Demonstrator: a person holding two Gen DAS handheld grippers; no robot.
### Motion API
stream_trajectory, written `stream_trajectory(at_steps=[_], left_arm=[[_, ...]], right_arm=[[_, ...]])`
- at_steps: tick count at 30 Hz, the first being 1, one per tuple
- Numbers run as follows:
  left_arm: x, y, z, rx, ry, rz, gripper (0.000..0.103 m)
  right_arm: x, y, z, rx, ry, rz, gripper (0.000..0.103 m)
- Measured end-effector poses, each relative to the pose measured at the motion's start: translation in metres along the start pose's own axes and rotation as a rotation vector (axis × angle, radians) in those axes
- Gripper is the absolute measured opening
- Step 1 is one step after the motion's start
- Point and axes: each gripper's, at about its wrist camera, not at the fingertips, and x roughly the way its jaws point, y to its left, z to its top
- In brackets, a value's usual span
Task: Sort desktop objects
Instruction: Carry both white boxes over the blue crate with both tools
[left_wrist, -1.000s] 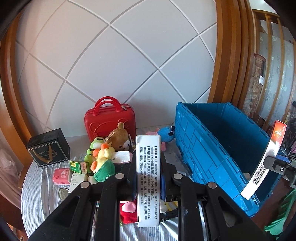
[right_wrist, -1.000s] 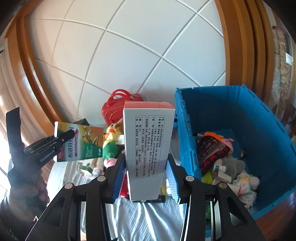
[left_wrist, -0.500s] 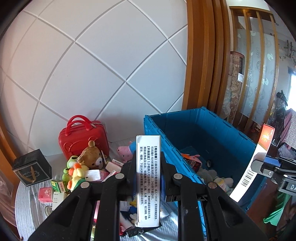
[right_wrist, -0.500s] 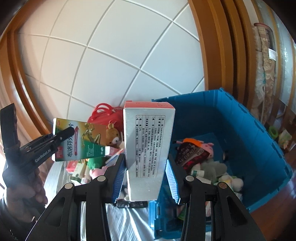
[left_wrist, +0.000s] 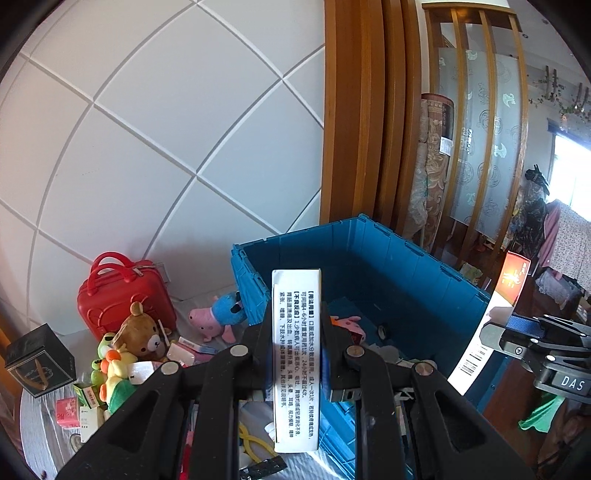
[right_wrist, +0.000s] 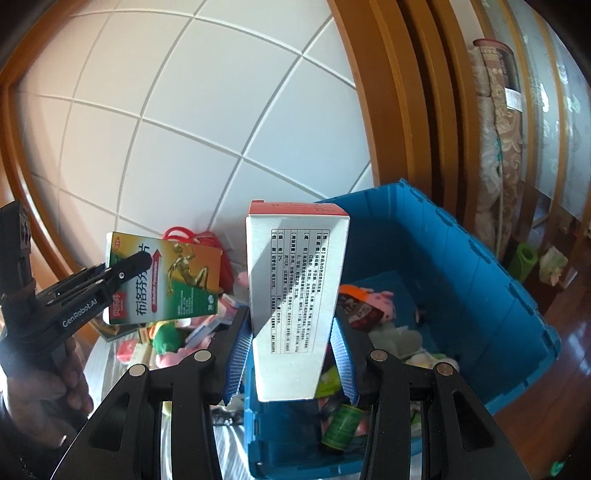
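The green box (right_wrist: 166, 278), printed with a gold figure and red arrow, is clenched narrowly in the left claw (left_wrist: 295, 347), left of the bin (right_wrist: 480, 280). The red-topped white box (right_wrist: 295, 291), covered in black text, is pinched in the wider-set right claw (right_wrist: 290, 360) over the bin's near-left corner.

Both grippers swung right from the toy-strewn table, carrying their cardboard medicine boxes over the open blue plastic crate (left_wrist: 388, 266).
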Motion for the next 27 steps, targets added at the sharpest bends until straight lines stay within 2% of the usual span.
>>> stream_trajectory(at_steps=[17, 27], left_arm=[[0.048, -0.074, 0.028, 0.068, 0.023, -0.102, 0.018], [0.078, -0.101, 0.033, 0.089, 0.055, -0.143, 0.018]], right_arm=[[0.001, -0.080, 0.003, 0.080, 0.007, -0.093, 0.042], [0.015, -0.119, 0.011, 0.105, 0.024, -0.145, 0.042]])
